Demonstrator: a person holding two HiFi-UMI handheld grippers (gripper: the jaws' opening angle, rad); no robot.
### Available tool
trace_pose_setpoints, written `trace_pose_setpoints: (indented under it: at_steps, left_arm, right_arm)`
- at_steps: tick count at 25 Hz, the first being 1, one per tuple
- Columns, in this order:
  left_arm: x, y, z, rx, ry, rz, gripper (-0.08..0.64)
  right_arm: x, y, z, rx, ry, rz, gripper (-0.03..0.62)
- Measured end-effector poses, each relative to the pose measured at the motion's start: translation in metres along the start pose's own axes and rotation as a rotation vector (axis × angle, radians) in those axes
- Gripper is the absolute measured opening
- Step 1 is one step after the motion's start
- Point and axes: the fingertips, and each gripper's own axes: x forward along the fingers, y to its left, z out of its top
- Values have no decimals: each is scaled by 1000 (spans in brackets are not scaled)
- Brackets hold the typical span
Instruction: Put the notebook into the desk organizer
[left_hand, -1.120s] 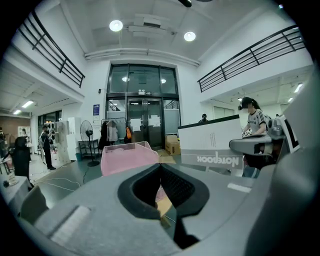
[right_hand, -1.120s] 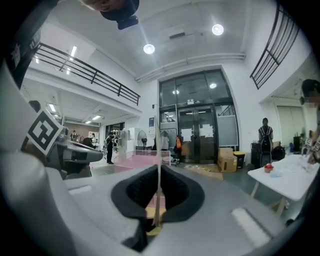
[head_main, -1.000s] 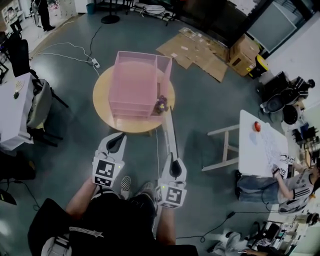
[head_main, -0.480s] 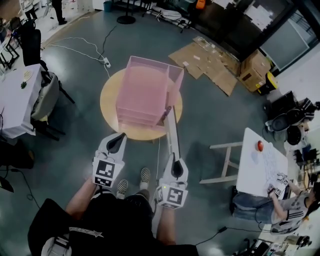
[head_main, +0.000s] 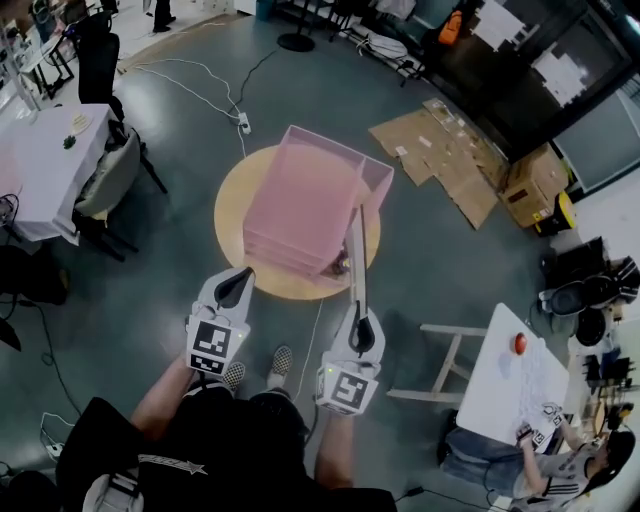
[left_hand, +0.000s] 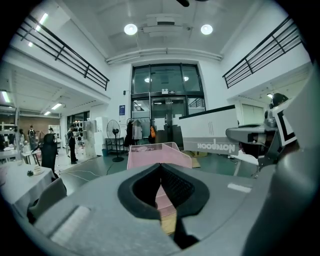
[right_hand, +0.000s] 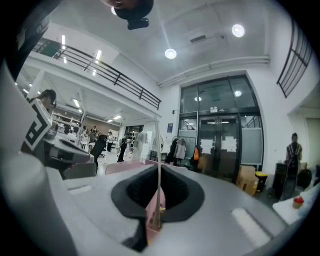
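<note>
A pink desk organizer (head_main: 305, 205) stands on a round wooden table (head_main: 232, 215). My right gripper (head_main: 358, 322) is shut on the near end of the white notebook (head_main: 357, 260). The notebook is held on edge and points forward along the organizer's right side. In the right gripper view the notebook (right_hand: 159, 160) is a thin upright line between the pads, with the organizer (right_hand: 125, 166) beyond. My left gripper (head_main: 240, 280) is shut and empty, short of the table's near edge. From the left gripper view I see the organizer (left_hand: 155, 155) ahead and the notebook's cover (left_hand: 210, 131) at the right.
A small dark object (head_main: 340, 265) sits on the table by the organizer's near right corner. A white table (head_main: 40, 170) and chair (head_main: 110, 180) stand to the left. Another white table (head_main: 500, 385) with a red ball (head_main: 519, 343) is to the right. Flattened cardboard (head_main: 440, 150) and cables (head_main: 200, 80) lie on the floor.
The table and organizer have come nearer and shifted right in the head view. The notebook's far end now lies along the organizer's right wall. Both grippers keep their grip.
</note>
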Motion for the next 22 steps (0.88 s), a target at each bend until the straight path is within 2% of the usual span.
trace_pose_setpoints:
  at_steps: [3, 5, 11, 15, 22]
  left_arm:
    - [3, 5, -3, -14, 10, 35, 11]
    - [4, 7, -4, -22, 17, 55, 11]
    - [0, 22, -12, -46, 37, 122, 11]
    - [-3, 30, -17, -65, 52, 164, 11]
    - [-17, 45, -42, -111, 83, 236, 11]
  right_arm:
    - [21, 2, 15, -165, -32, 22, 14]
    - [35, 3, 22, -273, -18, 24, 14]
    - [75, 15, 34, -465, -16, 6, 14]
    - [99, 33, 43, -647, -46, 5, 14]
    - [138, 82, 13, -906, -37, 107, 14]
